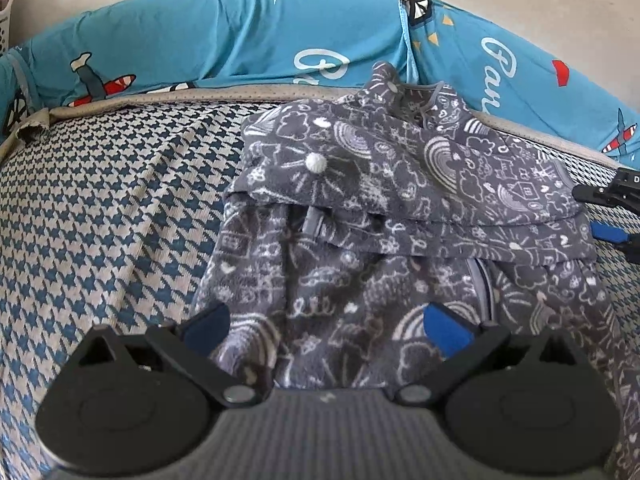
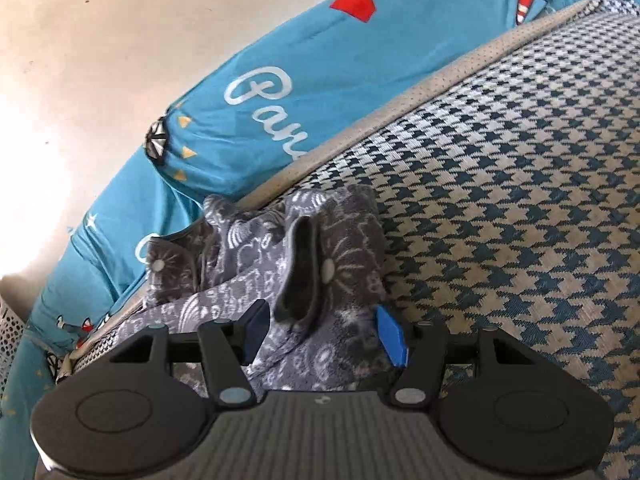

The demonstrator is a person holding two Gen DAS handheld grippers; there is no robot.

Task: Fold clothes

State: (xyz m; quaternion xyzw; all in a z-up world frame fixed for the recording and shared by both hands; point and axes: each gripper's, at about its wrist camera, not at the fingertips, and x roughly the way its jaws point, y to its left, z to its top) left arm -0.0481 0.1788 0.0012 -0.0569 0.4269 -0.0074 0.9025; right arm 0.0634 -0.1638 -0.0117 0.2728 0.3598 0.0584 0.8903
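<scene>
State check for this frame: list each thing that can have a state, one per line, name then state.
grey patterned garment: partly folded, top part doubled over the lower part, lying on the mat.
left gripper: open, jaws wide over the garment's near edge, gripping nothing.
right gripper: open, garment fabric between its jaws, pads not pressing.
houndstooth mat: spread flat, slightly creased.
blue printed bedding: bunched along the mat's far edge.

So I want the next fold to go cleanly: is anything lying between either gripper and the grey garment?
Nothing visible. The left gripper stands open directly over the grey patterned garment, and the right gripper has the garment's bunched edge between its open fingers. Only the houndstooth bed cover lies around it.
</scene>
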